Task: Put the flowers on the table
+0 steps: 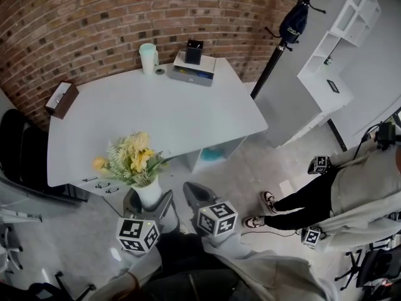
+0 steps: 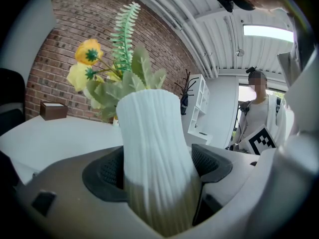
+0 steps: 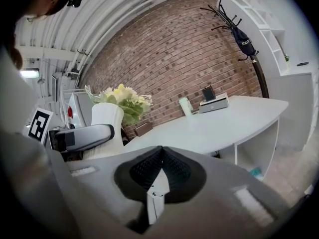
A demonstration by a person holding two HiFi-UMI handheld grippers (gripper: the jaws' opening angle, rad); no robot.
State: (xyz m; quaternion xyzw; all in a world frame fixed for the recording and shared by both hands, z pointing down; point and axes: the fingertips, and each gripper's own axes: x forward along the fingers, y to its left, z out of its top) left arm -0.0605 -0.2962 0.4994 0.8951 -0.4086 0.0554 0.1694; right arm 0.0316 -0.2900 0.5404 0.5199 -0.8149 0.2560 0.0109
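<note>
The left tongs (image 2: 158, 169) are clenched on the vase (image 2: 152, 133) of flowers (image 1: 131, 158), short of the desk (image 1: 163, 115) ahead. The right tongs (image 3: 159, 169) are pressed together, empty. The vase should be kept upright (likely top-heavy) until set down.

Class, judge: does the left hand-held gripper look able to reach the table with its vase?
Probably yes: the left hand-held gripper holds the vase close to the table, whose near edge looks bare.
</note>
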